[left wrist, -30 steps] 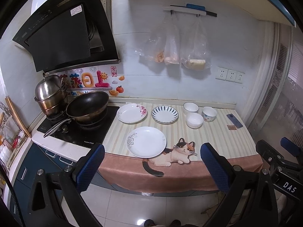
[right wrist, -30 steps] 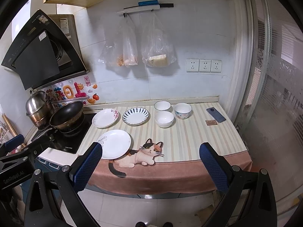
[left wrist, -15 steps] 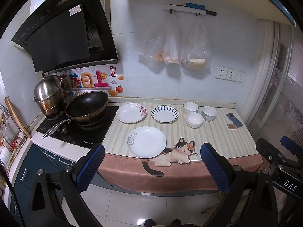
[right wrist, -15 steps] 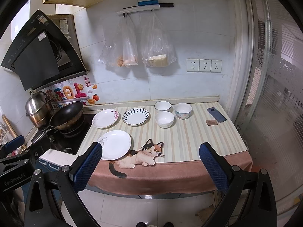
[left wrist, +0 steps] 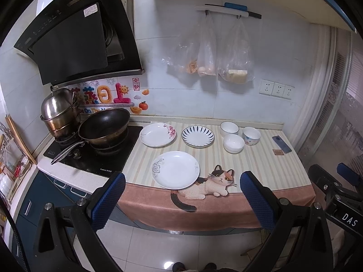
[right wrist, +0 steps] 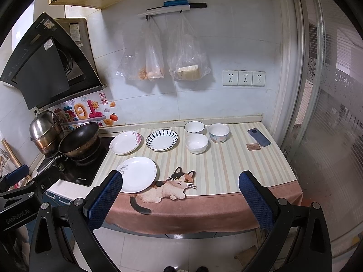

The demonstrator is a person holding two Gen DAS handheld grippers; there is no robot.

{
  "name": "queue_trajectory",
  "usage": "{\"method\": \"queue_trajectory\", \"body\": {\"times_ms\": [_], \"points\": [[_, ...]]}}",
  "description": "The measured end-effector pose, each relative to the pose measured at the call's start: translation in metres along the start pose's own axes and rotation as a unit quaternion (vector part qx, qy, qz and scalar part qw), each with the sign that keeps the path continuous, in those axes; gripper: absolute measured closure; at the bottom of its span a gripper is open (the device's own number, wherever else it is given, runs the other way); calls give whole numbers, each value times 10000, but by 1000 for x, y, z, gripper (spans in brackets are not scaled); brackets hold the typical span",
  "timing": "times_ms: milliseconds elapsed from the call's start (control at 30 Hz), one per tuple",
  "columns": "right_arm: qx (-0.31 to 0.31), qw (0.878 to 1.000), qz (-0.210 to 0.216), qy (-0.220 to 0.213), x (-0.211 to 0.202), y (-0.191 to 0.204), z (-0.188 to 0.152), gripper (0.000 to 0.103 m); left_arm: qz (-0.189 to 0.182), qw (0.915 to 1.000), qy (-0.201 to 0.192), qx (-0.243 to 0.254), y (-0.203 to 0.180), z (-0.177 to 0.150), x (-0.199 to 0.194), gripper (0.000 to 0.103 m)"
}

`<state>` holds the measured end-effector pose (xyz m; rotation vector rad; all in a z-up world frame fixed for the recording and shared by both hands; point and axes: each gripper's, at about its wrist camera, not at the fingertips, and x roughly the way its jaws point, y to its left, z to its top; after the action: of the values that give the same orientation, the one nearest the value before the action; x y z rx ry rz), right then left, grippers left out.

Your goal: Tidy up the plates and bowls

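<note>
Both grippers gape wide, empty, short of the counter (left wrist: pixel 261 165).
Plates (left wrist: pixel 175 169) at ten o'clock of the right gripper (right wrist: pixel 180 195); bowls (left wrist: pixel 233 143) at one o'clock of the left gripper (left wrist: pixel 182 195).

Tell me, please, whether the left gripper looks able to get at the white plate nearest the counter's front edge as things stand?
Probably yes. The left gripper is open and empty, short of the counter, and the white plate lies almost straight ahead at the front edge. Nothing stands between them; the other plates and bowls sit farther back.
</note>
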<state>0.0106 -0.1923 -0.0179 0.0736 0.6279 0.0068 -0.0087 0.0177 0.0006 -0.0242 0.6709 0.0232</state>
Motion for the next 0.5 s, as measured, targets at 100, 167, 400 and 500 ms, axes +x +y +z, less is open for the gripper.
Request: {"method": "queue_trajectory", "body": {"times_ms": [100,167,400,500], "points": [[-1,10000,7,8,0,-1,0,0,-11,10000,16,-9,1,-1,0,0],[5,10000,2,9,0,-1,-1,0,-10,10000,18,-5,1,-1,1,0],[9,10000,6,11,2,-3,-1,0,-13,10000,11,-3,2,-1,2,0],[9,10000,3,9,2,-3,-1,0,-22,10000,16,-6,1,0,2,0]]}}
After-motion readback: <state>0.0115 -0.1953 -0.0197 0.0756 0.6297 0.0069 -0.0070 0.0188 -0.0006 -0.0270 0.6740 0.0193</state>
